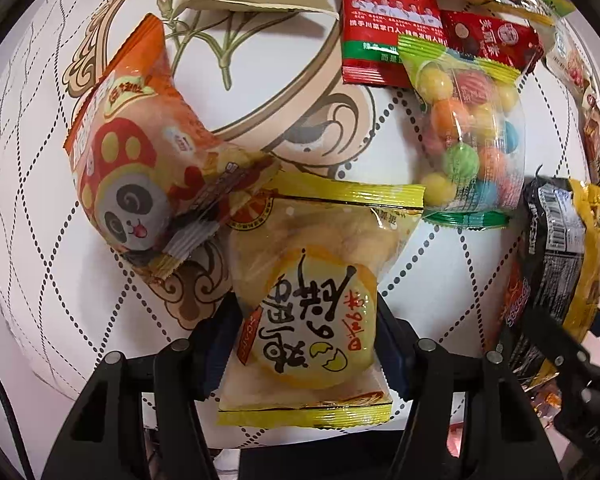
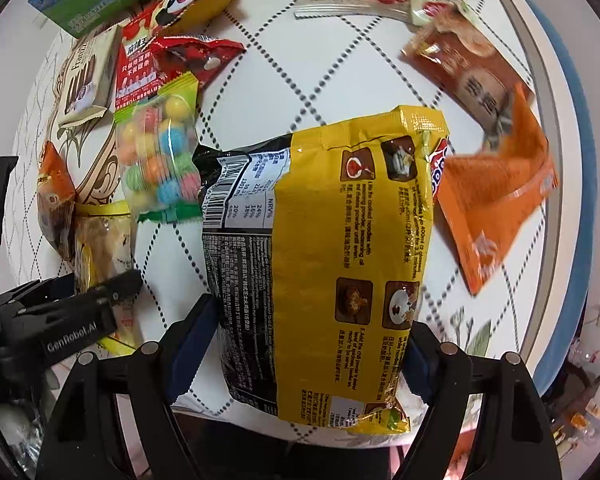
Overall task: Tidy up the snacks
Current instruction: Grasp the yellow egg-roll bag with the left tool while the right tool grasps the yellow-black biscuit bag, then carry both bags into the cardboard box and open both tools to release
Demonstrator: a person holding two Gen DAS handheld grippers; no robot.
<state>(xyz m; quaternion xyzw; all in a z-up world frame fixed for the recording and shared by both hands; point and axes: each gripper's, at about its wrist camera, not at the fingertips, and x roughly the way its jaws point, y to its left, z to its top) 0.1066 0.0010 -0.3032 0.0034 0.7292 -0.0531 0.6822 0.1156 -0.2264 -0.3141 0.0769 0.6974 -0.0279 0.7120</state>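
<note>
Left hand-held gripper [image 1: 306, 344] clamped on yellow egg-cake packet [image 1: 308, 300]; right hand-held gripper [image 2: 310, 344] straddling noodle bag [image 2: 320, 260], contact unclear. Risk: slick wrappers slipping, sweeping neighbouring candy-ball bag [image 1: 466, 136].

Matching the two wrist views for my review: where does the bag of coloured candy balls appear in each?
Left wrist: bag of candy balls, upper right, beyond the yellow cake packet.
Right wrist: same bag, left of centre, beside the yellow noodle pack.
Shared landmark: the red packet touching its top edge.
</note>
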